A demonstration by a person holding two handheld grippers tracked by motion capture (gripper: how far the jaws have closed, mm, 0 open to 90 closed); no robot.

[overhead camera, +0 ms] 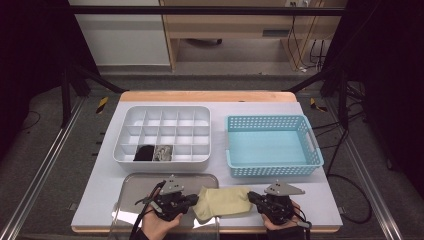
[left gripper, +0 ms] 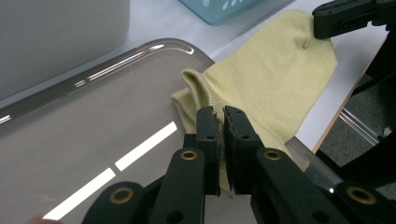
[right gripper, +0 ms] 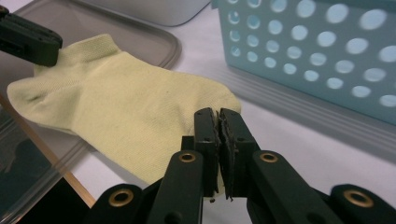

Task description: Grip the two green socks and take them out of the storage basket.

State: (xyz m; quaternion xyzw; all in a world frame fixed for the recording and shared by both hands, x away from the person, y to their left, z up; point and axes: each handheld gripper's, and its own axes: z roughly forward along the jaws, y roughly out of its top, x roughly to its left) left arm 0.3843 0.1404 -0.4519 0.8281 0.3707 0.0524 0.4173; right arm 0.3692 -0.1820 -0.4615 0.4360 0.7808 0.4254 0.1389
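Holding 1 sock (overhead camera: 222,201) | 2 grippers: left gripper (overhead camera: 191,199), right gripper (overhead camera: 253,198) | jaws clamped

The clear lid (overhead camera: 165,200) runs off the high view's bottom edge; the divided tray's (overhead camera: 165,132) two filled compartments hold items too small to identify.

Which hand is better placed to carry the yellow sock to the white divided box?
Probably the left. The left gripper is shut on the yellow sock at its cuff, nearer the white divided box. The right gripper pinches the toe end, nearer the blue basket.
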